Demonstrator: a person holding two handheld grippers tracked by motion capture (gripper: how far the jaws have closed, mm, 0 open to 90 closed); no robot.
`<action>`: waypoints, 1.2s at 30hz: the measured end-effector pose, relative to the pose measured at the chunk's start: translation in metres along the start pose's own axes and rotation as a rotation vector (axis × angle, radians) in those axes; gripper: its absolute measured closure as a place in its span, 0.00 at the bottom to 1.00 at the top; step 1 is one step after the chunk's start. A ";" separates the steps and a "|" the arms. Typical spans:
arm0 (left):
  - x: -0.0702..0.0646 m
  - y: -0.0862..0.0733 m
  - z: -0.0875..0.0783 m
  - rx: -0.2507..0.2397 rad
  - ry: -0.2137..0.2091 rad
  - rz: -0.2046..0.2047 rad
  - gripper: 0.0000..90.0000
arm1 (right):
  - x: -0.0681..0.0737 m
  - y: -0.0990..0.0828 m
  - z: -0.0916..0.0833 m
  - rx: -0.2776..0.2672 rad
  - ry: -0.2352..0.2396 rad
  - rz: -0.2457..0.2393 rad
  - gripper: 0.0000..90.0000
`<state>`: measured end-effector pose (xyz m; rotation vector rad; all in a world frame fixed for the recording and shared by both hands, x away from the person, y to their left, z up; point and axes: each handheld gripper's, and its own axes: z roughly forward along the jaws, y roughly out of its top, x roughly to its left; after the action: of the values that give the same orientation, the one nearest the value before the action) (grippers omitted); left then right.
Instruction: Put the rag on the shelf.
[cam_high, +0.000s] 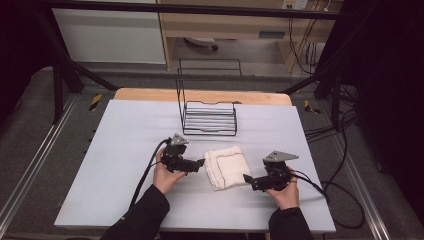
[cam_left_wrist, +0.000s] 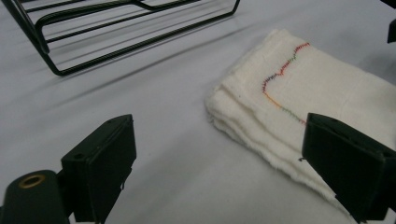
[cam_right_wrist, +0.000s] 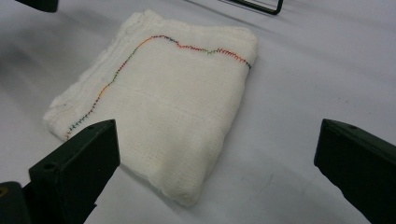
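A folded white towel (cam_high: 227, 166) with a multicoloured stitched line lies flat on the white table (cam_high: 125, 145), just right of centre. My left gripper (cam_high: 200, 163) rests at the towel's left edge, held in a hand, its jaws pointing right. In the left gripper view the gripper (cam_left_wrist: 224, 172) is open, and the towel (cam_left_wrist: 322, 88) lies ahead at the right, partly behind the right jaw. My right gripper (cam_high: 246, 177) sits at the towel's lower right corner and points left. It stands open (cam_right_wrist: 217, 172), with the towel (cam_right_wrist: 177, 98) ahead between the jaws.
A black wire rack (cam_high: 209, 117) stands on the table behind the towel, its base wires also visible in the left gripper view (cam_left_wrist: 116, 32). Cables trail from both grippers. A wooden strip (cam_high: 150, 94) edges the table's far side.
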<state>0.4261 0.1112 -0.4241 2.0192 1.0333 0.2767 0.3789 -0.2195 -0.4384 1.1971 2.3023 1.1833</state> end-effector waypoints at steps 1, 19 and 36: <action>-0.001 0.002 0.005 0.007 0.000 -0.013 0.13 | 0.000 0.000 0.000 -0.002 0.000 0.003 0.01; -0.009 0.009 0.052 0.071 0.023 -0.090 0.46 | 0.000 0.000 0.001 -0.001 0.005 0.003 0.01; -0.016 0.010 0.055 0.076 0.007 -0.104 0.66 | -0.002 0.002 0.001 -0.017 0.008 0.011 0.01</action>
<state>0.4499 0.0642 -0.4490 2.0254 1.1650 0.1923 0.3819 -0.2200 -0.4373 1.2029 2.2895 1.2114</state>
